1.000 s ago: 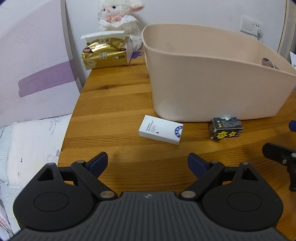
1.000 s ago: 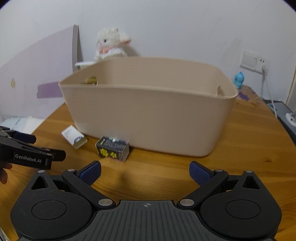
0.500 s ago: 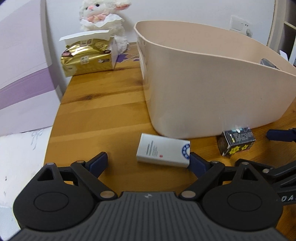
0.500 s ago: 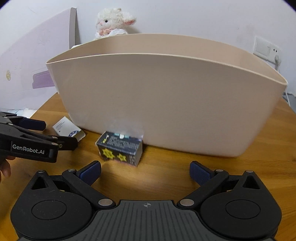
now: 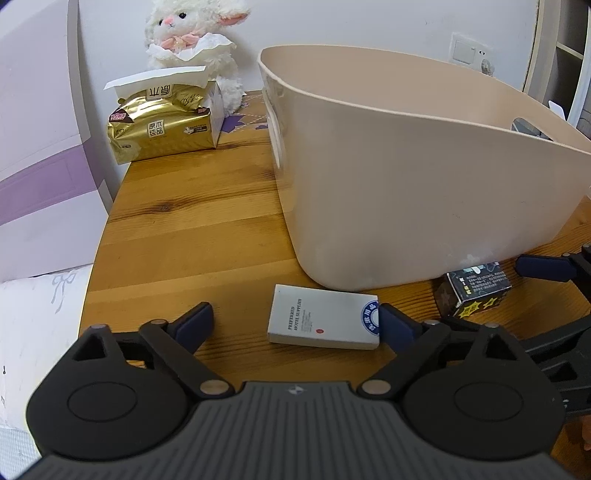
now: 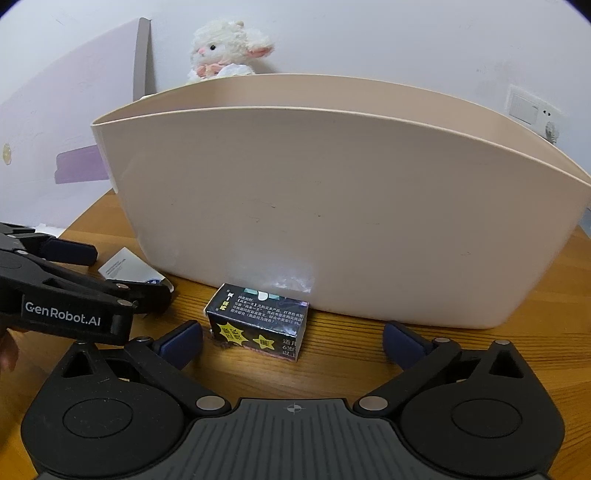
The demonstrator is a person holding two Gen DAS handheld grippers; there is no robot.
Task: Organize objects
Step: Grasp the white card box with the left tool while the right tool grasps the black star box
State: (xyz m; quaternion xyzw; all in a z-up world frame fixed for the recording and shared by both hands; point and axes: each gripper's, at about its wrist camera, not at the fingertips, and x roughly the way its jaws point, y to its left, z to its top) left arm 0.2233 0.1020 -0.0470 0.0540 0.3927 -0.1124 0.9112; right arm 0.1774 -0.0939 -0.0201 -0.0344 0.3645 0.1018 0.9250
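- Left gripper (image 5: 295, 321) fingers spread; the right one touches the white box (image 5: 323, 321) and could shove it against the bin (image 5: 406, 184).
- Right gripper (image 6: 293, 338) fingers spread; the dark box (image 6: 258, 325) sits off-centre and may twist when pinched.

Home bedroom: plush lamb (image 5: 195, 40), tissue pack (image 5: 162, 125), wooden table (image 5: 192, 229), bedding (image 5: 40, 314).

Matt smooth plastic tub (image 5: 424, 192); glossy varnished wood surface (image 5: 192, 229); shiny gold foil pack (image 5: 162, 125); fluffy plush lamb (image 5: 195, 33).
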